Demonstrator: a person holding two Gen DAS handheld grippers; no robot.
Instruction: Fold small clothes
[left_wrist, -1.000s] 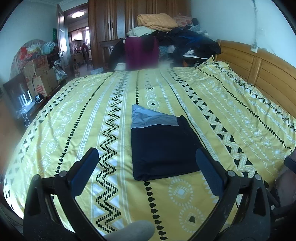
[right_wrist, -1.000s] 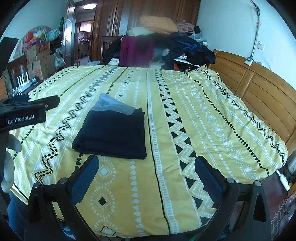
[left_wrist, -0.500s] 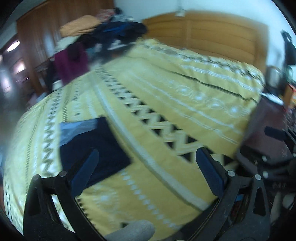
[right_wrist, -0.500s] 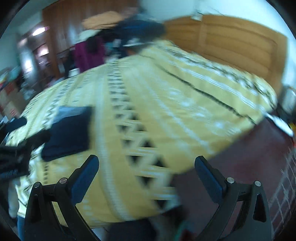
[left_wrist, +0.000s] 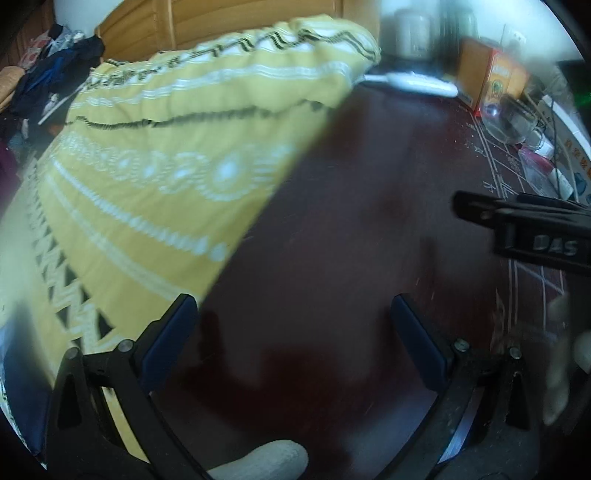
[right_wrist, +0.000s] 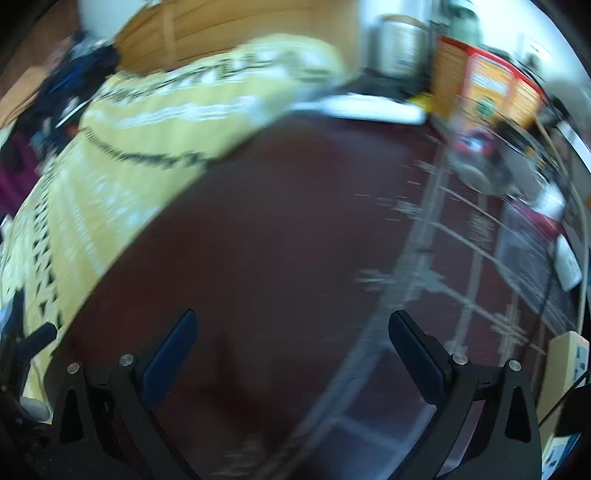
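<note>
Both views are blurred. My left gripper (left_wrist: 293, 314) is open and empty over a dark red table top (left_wrist: 351, 240), past the edge of the yellow patterned bedspread (left_wrist: 166, 147). My right gripper (right_wrist: 291, 328) is open and empty over the same dark red table top (right_wrist: 277, 240), with the bedspread (right_wrist: 129, 155) to its left. The right gripper's black body (left_wrist: 535, 236) shows at the right of the left wrist view. The folded dark garment is out of view.
An orange box (left_wrist: 495, 77), a glass pot (left_wrist: 509, 122) and a white power strip (left_wrist: 410, 81) stand at the table's far right. The wooden headboard (left_wrist: 240, 26) and a pile of clothes (left_wrist: 48, 85) lie beyond the bed.
Both grippers have swung right, away from the folded dark garment on the bed, and now face the dark red table beside the bed. Both stay open.
</note>
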